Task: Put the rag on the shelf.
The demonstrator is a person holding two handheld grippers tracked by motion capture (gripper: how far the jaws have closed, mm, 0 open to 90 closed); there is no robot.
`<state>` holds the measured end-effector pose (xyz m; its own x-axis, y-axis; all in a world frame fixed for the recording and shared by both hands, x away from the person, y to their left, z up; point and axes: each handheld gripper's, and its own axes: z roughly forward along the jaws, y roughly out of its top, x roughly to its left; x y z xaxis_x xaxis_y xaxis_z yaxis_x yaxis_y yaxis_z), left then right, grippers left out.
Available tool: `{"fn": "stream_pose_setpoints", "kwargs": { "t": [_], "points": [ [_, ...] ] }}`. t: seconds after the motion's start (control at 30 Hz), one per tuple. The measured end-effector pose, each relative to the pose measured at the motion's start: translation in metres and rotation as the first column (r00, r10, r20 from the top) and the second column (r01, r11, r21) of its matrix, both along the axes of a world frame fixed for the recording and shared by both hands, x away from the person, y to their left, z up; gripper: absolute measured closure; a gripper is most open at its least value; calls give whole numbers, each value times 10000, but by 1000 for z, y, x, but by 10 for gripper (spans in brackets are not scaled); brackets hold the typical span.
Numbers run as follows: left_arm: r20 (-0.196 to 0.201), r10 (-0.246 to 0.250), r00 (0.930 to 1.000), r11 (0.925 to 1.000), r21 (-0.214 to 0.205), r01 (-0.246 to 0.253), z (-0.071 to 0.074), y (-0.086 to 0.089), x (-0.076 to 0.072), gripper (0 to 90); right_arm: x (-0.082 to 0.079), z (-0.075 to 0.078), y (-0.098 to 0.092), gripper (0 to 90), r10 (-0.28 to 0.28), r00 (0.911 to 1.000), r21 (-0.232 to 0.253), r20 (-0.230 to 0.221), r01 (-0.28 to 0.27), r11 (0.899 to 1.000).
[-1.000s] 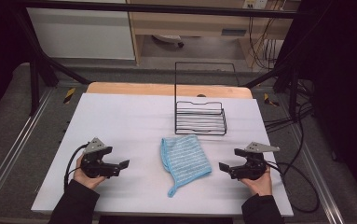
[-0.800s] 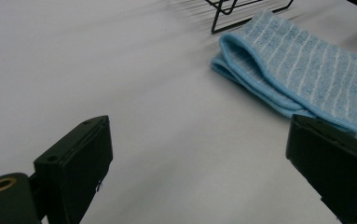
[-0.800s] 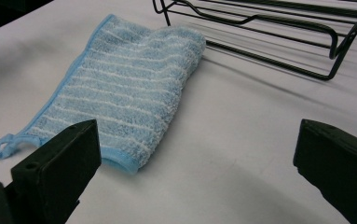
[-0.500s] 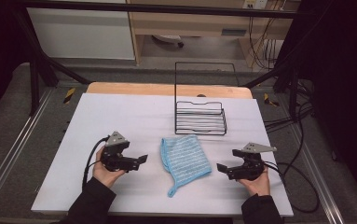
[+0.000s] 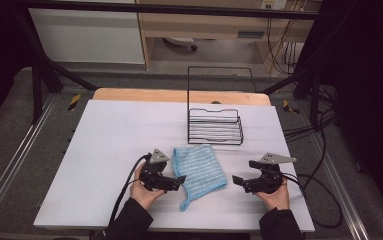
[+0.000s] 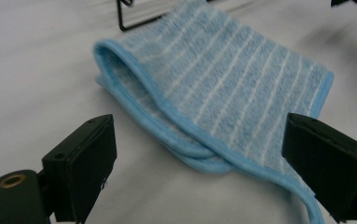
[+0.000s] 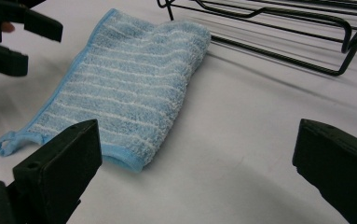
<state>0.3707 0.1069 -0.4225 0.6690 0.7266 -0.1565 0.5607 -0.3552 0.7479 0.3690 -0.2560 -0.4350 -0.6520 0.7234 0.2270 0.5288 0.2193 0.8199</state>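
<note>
Two tongs, both agape, flanking folded blue towel.
Left tongs nearly touching towel edge; right tongs farther off.

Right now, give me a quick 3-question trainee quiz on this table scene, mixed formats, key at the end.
1. True or false: the left gripper is clamped shut on the cloth.
2. Multiple choice: where does the wire rack stand relative to the cloth? A) on the far side of it, B) on top of it, C) between it and the person.
3. Fill in: the cloth is light ____ with thin white stripes and lies folded on the white table.

Key
1. False: its jaws stand open at the cloth's folded edge; the right gripper is open too, apart from the cloth.
2. A
3. blue
</note>
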Motion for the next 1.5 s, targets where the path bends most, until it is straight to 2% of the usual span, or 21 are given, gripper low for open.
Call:
{"fn": "stream_pose_setpoints", "kwargs": {
  "t": [0.07,0.17,0.2,0.23,0.3,0.4,0.57,0.67,0.73,0.77,0.97,1.03,1.07,1.1,1.13,1.2,1.23,1.27,1.37,1.4,1.5],
  "points": [
    [-124,-73,9999,9999,-71,72,-5,-7,-5,145,0,0,0,20,-1,10000,2,-8,1,10000],
    [-301,-158,9994,9998,105,161,-10,-14,-11,196,0,-1,1,23,17,10000,-16,-36,-17,10000],
    [-394,-156,9991,9998,103,160,-12,-16,-12,255,1,-1,2,28,53,10000,-38,-52,-54,10000],
    [-459,-125,9989,9998,173,133,-14,-17,-13,255,1,-1,2,28,53,10000,-38,-52,-54,10000],
    [-690,-18,9976,9999,150,29,-19,-20,-13,320,0,-1,5,35,82,9998,-39,-165,-83,10000],
    [-886,224,9958,9996,211,-206,-25,-23,-14,358,0,-1,8,54,97,9998,-157,-190,-100,9998],
    [-862,575,9946,9983,47,-573,-27,-22,-17,422,0,0,15,101,81,9996,-269,-280,-88,9996],
    [-840,803,9932,9967,-66,-811,-28,-22,-19,489,0,-1,24,195,119,9989,-240,-460,-131,9996],
    [-859,906,9922,9957,-137,-921,-29,-23,-19,502,1,-2,26,212,111,9986,-253,-523,-124,9996],
    [-883,926,9918,9954,-159,-943,-29,-23,-20,524,2,-3,32,258,147,9982,-320,-577,-166,9994],
    [-835,1140,9900,9924,-364,-1174,-31,-24,-22,557,4,-7,45,347,227,9978,-830,-629,-279,9962],
    [-796,1190,9897,9916,-403,-1225,-32,-25,-22,574,5,-10,49,393,170,9967,-963,-788,-245,9951],
    [-760,1199,9899,9915,-413,-1233,-32,-25,-22,590,5,-12,51,466,158,9954,-990,-948,-252,9948],
    [-722,1188,9903,9917,-414,-1220,-32,-26,-23,590,5,-12,51,466,158,9954,-990,-948,-252,9948],
    [-676,1217,9903,9914,-392,-1245,-32,-26,-23,614,5,-14,52,534,182,9941,-1005,-1067,-290,9945],
    [-716,1125,9911,9924,-414,-1156,-32,-27,-23,642,5,-15,53,592,171,9931,-1015,-1162,-290,9944],
    [-713,1133,9910,9924,-406,-1164,-32,-28,-23,642,5,-15,53,592,171,9931,-1015,-1162,-290,9944],
    [-710,1133,9910,9924,-408,-1163,-32,-28,-23,656,5,-17,54,638,177,9916,-1055,-1285,-314,9939],
    [-676,1135,9912,9923,-429,-1165,-33,-29,-23,677,5,-18,55,672,150,9896,-1070,-1427,-305,9938],
    [-687,1136,9912,9922,-446,-1168,-33,-29,-23,690,4,-19,56,707,98,9886,-1000,-1505,-251,9947],
    [-701,1078,9917,9928,-458,-1111,-34,-30,-22,712,4,-19,57,734,39,9876,-922,-1571,-186,9956]
  ]
}}
